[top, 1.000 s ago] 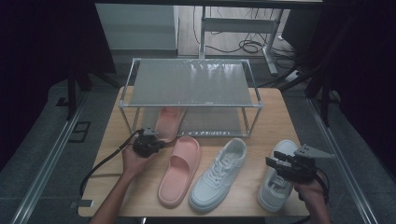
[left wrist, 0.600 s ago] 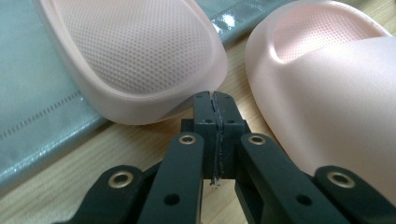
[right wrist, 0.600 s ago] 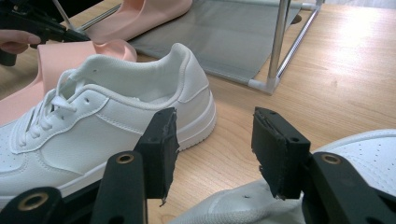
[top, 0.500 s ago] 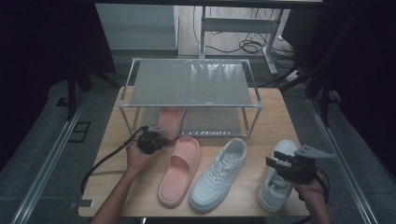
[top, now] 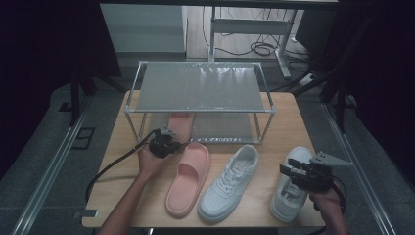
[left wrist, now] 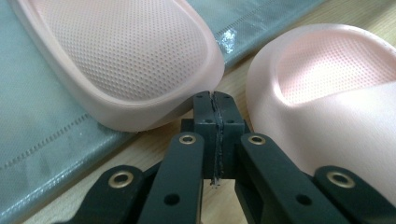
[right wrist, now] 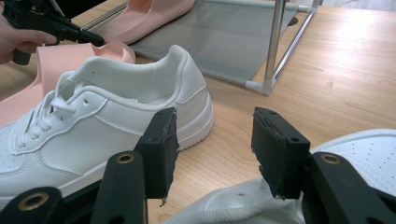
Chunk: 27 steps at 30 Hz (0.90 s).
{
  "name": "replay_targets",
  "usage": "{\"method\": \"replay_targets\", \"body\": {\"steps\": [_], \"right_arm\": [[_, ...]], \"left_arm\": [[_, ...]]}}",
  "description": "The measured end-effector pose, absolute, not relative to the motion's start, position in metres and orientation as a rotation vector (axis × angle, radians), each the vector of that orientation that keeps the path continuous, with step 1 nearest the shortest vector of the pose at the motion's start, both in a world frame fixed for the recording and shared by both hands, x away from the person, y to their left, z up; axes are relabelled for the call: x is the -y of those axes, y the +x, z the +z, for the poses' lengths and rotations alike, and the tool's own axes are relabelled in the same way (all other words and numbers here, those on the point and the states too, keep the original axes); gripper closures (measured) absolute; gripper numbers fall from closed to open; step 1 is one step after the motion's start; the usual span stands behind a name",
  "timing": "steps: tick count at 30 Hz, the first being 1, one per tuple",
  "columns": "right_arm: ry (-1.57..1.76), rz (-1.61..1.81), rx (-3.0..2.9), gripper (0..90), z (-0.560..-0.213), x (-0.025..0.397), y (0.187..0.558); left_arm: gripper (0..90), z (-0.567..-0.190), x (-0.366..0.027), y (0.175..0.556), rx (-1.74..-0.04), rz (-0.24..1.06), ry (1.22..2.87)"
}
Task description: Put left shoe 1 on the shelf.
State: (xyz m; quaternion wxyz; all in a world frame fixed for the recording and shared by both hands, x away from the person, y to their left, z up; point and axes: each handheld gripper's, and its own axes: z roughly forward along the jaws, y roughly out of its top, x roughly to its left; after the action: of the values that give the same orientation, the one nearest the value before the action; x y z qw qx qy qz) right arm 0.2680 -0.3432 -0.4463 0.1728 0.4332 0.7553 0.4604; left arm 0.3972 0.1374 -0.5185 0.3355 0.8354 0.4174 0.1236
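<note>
Left gripper view shows my left gripper (left wrist: 215, 100) with its two black jaws pressed together, nothing between them, and their tips touching the heel edge of the pink rubber slipper on the grey shelf mat (left wrist: 126, 60) in the upper left of the frame. The second pink rubber slipper (left wrist: 327, 98) lies on the wood at the right of the frame, just beside the jaws.

In the high view the slipper on the mat (top: 180, 123) sits in the middle of the frame, under the metal-framed shoe rack (top: 200, 88), on its lower shelf, and my left gripper (top: 164, 144) is just below it. The second slipper (top: 187, 179) lies on the wooden table (top: 288, 122) lower down, next to a white leather sneaker (top: 228, 181).

My right gripper (top: 306, 176) is in the lower right of that frame, above a second white sneaker (top: 289, 196). In the right gripper view its jaws (right wrist: 215, 144) stand wide apart and hold nothing, with the first sneaker (right wrist: 102, 126) at the left and the second sneaker (right wrist: 359, 154) low at the right.
</note>
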Motion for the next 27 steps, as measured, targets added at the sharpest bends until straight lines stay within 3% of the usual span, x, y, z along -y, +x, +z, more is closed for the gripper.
{"method": "replay_targets", "body": {"steps": [27], "right_arm": [[1.23,1.304,-2.139,50.8,-0.4453,0.3455,0.2672]], "left_arm": [[88.9,-0.5213,-0.1284,0.408,-1.153,0.34,2.119]]}}
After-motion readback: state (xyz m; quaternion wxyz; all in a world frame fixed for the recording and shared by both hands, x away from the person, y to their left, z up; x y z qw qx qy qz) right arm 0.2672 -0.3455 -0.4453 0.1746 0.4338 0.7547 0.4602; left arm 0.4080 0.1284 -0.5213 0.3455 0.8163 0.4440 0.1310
